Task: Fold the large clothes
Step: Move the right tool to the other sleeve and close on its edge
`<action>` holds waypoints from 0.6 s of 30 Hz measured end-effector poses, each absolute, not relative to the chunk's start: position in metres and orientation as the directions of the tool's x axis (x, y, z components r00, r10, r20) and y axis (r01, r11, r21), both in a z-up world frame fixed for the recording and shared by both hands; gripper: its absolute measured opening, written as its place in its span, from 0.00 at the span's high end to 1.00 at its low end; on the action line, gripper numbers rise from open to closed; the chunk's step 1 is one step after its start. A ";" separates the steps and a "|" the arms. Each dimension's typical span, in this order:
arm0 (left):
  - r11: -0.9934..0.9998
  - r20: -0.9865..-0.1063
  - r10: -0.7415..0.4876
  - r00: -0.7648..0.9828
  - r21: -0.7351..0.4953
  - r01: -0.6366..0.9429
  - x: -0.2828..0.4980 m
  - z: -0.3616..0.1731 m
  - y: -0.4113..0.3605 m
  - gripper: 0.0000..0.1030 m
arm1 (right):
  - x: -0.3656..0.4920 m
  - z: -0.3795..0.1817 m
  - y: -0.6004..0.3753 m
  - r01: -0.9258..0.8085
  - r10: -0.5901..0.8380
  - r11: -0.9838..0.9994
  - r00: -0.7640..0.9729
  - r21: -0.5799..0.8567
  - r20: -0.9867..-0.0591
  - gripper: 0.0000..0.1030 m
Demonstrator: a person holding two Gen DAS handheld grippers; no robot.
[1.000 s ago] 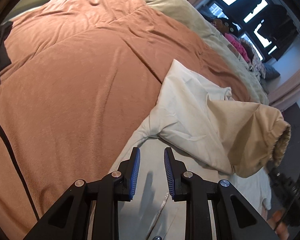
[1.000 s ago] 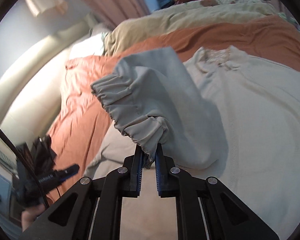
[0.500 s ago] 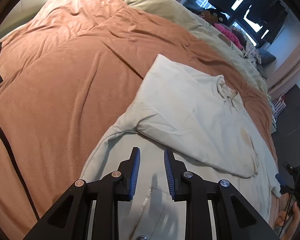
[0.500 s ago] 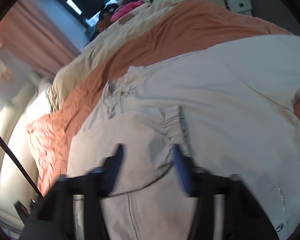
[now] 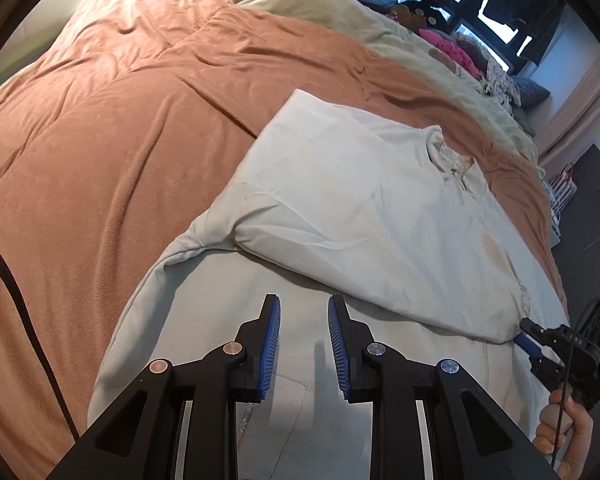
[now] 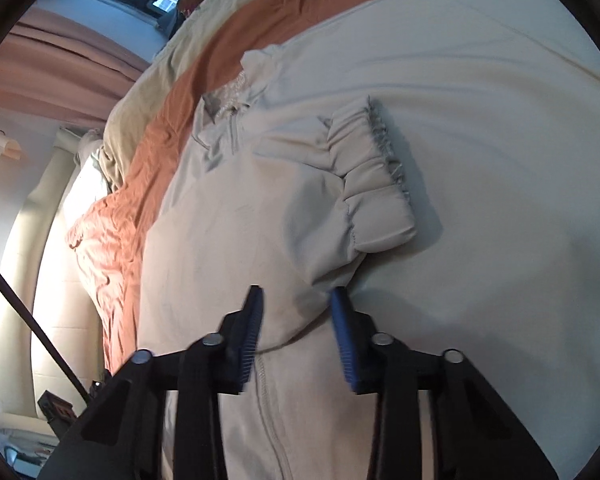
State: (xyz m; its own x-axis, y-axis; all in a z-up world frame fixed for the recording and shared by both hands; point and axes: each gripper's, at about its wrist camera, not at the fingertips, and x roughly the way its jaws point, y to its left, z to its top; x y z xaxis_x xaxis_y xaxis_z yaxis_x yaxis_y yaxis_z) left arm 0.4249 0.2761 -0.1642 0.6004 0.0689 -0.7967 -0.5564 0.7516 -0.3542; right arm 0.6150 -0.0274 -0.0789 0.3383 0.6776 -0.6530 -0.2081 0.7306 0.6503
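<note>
Jacket (image 5: 364,216) on orange blanket (image 5: 112,128); beige duvet (image 5: 340,20), prob. clothes pile (image 5: 456,48) behind.

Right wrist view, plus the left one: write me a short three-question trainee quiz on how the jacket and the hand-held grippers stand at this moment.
1. True or false: the gathered sleeve cuff lies folded over on top of the cream jacket.
2. What does the jacket lie on? A) an orange-brown blanket; B) a bare floor; C) a wooden table.
3. Is the left hand-held gripper holding anything?

Key
1. True.
2. A.
3. No. Its jaws stand apart above the jacket with nothing between the pads.
</note>
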 end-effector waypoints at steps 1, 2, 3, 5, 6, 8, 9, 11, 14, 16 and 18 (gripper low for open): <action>0.753 -0.800 0.070 0.596 -0.350 -0.557 0.426 -0.166 0.276 0.74 | 0.622 -0.082 -0.042 -0.196 0.665 0.741 0.347 0.642 -0.661 0.77; 0.753 -0.801 0.070 0.595 -0.349 -0.558 0.426 -0.166 0.275 0.74 | 0.627 -0.087 -0.041 -0.179 0.652 0.751 0.358 0.636 -0.669 0.77; 0.752 -0.801 0.069 0.594 -0.349 -0.559 0.427 -0.167 0.275 0.74 | 0.631 -0.084 -0.042 -0.168 0.645 0.755 0.364 0.634 -0.671 0.77; 0.752 -0.801 0.072 0.594 -0.348 -0.560 0.427 -0.167 0.275 0.74 | 0.633 -0.085 -0.044 -0.151 0.645 0.751 0.375 0.643 -0.666 0.77; 0.753 -0.801 0.073 0.595 -0.347 -0.560 0.427 -0.167 0.275 0.74 | 0.631 -0.084 -0.045 -0.144 0.647 0.747 0.380 0.649 -0.661 0.77; 0.753 -0.798 0.073 0.598 -0.350 -0.558 0.427 -0.166 0.273 0.74 | 0.626 -0.079 -0.053 -0.135 0.641 0.749 0.396 0.648 -0.658 0.77; 0.753 -0.797 0.073 0.600 -0.350 -0.557 0.427 -0.166 0.272 0.74 | 0.621 -0.075 -0.062 -0.133 0.642 0.746 0.408 0.653 -0.650 0.77; 0.759 -0.793 0.071 0.605 -0.350 -0.548 0.427 -0.164 0.267 0.74 | 0.614 -0.070 -0.078 -0.123 0.657 0.726 0.415 0.677 -0.629 0.77; 0.776 -0.786 0.068 0.614 -0.345 -0.528 0.428 -0.159 0.258 0.74 | 0.608 -0.064 -0.101 -0.110 0.675 0.696 0.437 0.709 -0.595 0.66; 0.786 -0.782 0.066 0.620 -0.342 -0.515 0.430 -0.156 0.252 0.74 | 0.601 -0.056 -0.122 -0.102 0.657 0.700 0.482 0.707 -0.580 0.46; 0.794 -0.779 0.058 0.624 -0.343 -0.501 0.431 -0.155 0.245 0.74 | 0.597 -0.050 -0.141 -0.095 0.641 0.701 0.518 0.707 -0.566 0.34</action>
State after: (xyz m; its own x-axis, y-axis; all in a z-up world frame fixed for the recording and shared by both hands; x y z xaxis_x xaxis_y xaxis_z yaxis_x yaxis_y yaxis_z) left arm 0.4306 0.2448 -0.1549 0.6241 0.0579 -0.7792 -0.5014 0.7945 -0.3426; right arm 0.5973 -0.1413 -0.0500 0.5178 0.6414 -0.5661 -0.0948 0.7006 0.7072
